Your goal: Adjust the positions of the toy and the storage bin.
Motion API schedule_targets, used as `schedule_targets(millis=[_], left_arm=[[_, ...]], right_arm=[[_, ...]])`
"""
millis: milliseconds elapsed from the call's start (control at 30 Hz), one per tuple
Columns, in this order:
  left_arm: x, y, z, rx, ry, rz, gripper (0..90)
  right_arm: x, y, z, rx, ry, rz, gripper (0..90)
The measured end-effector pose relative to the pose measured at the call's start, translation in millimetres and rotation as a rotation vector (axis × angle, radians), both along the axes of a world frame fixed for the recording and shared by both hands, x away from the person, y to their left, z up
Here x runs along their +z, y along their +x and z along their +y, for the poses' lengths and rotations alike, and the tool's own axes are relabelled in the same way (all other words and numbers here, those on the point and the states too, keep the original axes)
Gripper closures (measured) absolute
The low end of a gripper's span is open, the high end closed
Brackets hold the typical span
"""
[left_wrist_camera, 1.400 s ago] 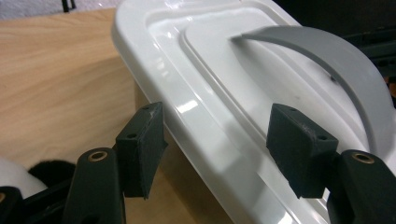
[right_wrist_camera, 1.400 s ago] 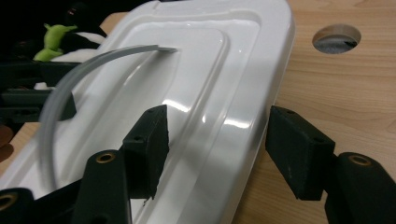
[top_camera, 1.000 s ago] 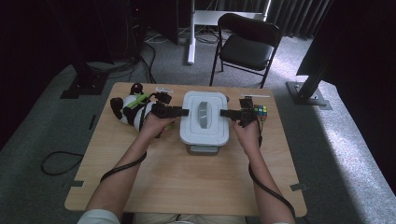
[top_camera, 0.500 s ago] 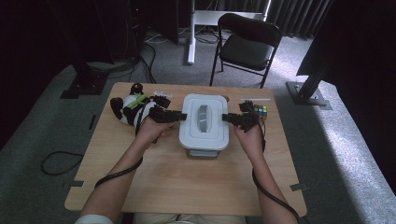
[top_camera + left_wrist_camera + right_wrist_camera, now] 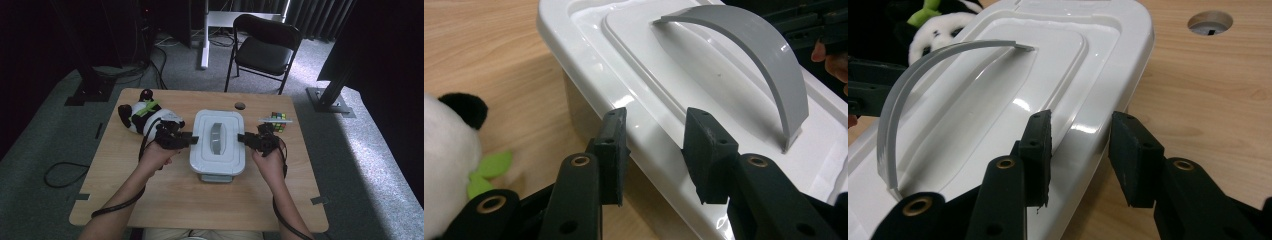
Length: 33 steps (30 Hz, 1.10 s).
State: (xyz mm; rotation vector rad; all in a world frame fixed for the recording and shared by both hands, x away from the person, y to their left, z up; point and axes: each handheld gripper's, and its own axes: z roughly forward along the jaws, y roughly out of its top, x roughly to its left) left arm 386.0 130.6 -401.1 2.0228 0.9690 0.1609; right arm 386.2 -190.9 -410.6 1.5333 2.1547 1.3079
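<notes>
A white lidded box (image 5: 205, 152) with a grey arched handle (image 5: 217, 136) sits mid-table. My left gripper (image 5: 192, 140) comes in level at its left rim, my right gripper (image 5: 243, 137) at its right rim. In the left gripper view the box's (image 5: 624, 40) rim runs between the jaws of the left gripper (image 5: 656, 114), one jaw under the rim, one over the lid. In the right gripper view the right gripper (image 5: 1081, 117) straddles the other rim of the box (image 5: 1098, 45) the same way. Both pairs of jaws have just been closing on these rims.
A plush panda (image 5: 142, 117) with a green strap lies on the table just left of the box. A colour cube (image 5: 278, 120) rests to its right, near the table's right side. A round cable hole (image 5: 240, 106) lies behind the box. A black chair (image 5: 262, 50) stands beyond the table.
The box has slid toward the person together with both grippers, uncovering the cable hole behind it. Panda and cube stayed put.
</notes>
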Motion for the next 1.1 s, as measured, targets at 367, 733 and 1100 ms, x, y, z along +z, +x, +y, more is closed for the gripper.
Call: schedule_targets(millis=[367,733,1100], left_arm=[[-7.4,-10.7,7.8,-0.078,-0.005,-0.092,48.4],[-18.2,6.1,27.2,0.022,-0.084,-0.119,17.6],[-40.3,14.9,44.5,0.124,0.022,-0.101,0.5]], right_arm=[[-11.2,-11.5,-8.4,0.035,0.132,0.031,42.0],[1.8,-13.0,-19.5,0.004,0.017,-0.202,19.0],[-4.2,-18.0,-31.8,-0.071,-0.017,-0.163,12.3]])
